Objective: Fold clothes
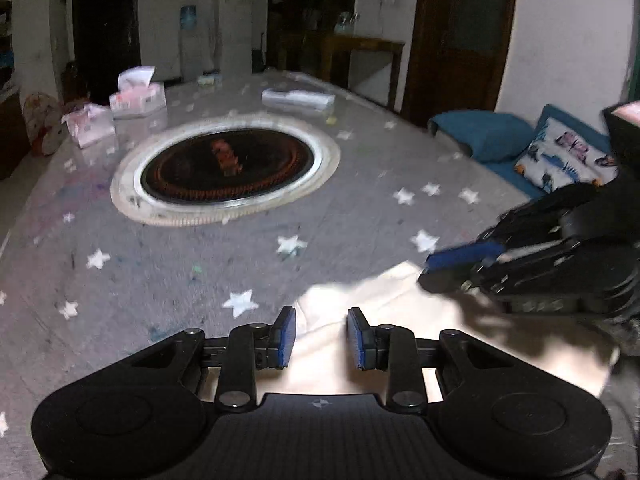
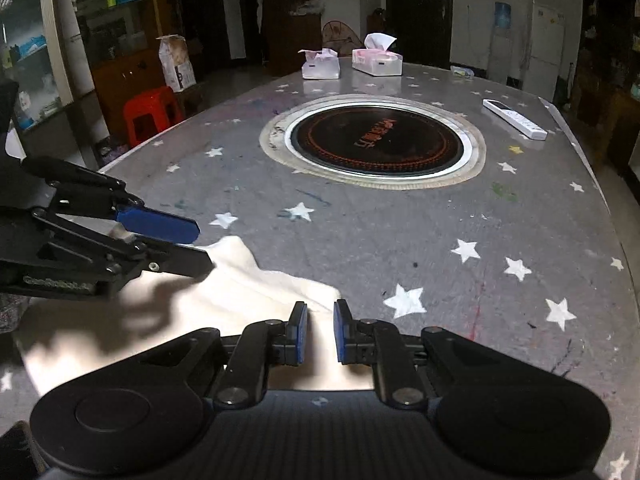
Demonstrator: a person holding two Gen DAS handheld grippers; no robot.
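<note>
A pale cream garment [image 1: 400, 320] lies bunched on the near edge of the grey star-patterned table [image 1: 180, 264]; it also shows in the right wrist view [image 2: 248, 296]. My left gripper [image 1: 321, 336] is open just above the garment's left part, with nothing between its blue pads. It shows from the side in the right wrist view [image 2: 200, 246], jaws apart over the cloth's far corner. My right gripper [image 2: 320, 332] is open over the garment's right edge, empty. It also shows in the left wrist view [image 1: 448, 268], jaws slightly apart.
A round black hotplate [image 2: 372, 140] is set in the table's middle. Two tissue boxes [image 2: 376, 60] stand at the far edge. A white remote [image 2: 514, 118] lies at the far right. A red stool [image 2: 150, 114] stands left of the table, a blue sofa [image 1: 520, 140] right.
</note>
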